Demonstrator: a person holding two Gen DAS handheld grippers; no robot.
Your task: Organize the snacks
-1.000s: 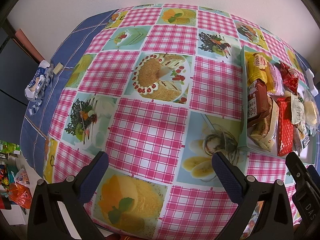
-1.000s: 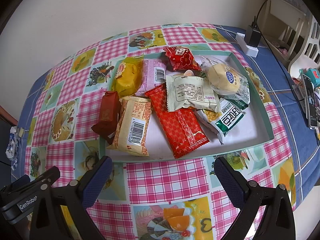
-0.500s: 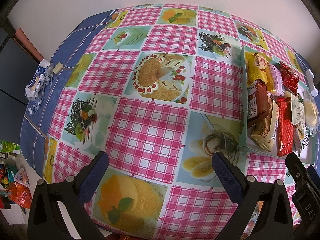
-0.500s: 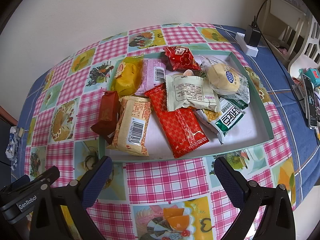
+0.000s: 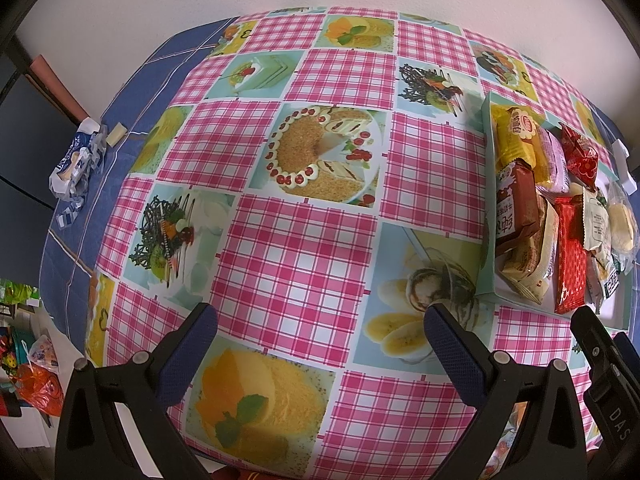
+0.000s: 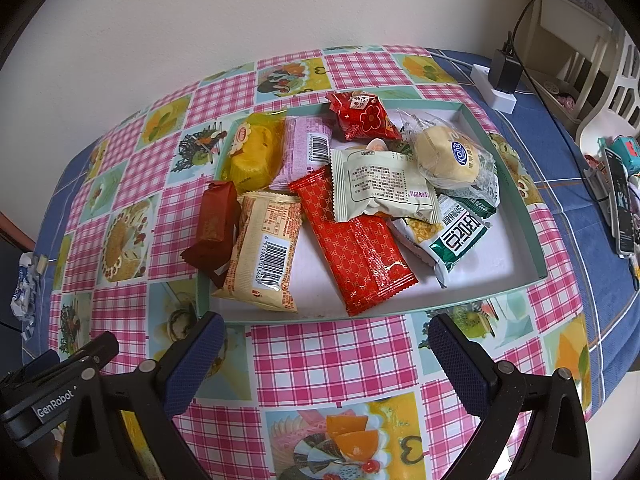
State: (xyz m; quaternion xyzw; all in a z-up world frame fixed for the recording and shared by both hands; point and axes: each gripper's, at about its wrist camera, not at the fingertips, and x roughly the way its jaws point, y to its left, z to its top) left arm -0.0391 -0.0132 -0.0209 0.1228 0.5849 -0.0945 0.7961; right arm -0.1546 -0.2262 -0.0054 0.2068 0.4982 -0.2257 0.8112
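Note:
A shallow pale-green tray holds several wrapped snacks: a long red packet, a cream packet with a barcode, a brown packet hanging over the left rim, a yellow cake, a pink packet, a round bun. My right gripper hangs open just in front of the tray's near rim, holding nothing. In the left wrist view the tray lies at the far right, and my left gripper stands open over bare tablecloth, well left of it.
The pink checked tablecloth covers the table over a blue cloth. A crumpled blue-white wrapper lies at the left edge. A white power strip with a black plug and a phone sit right of the tray.

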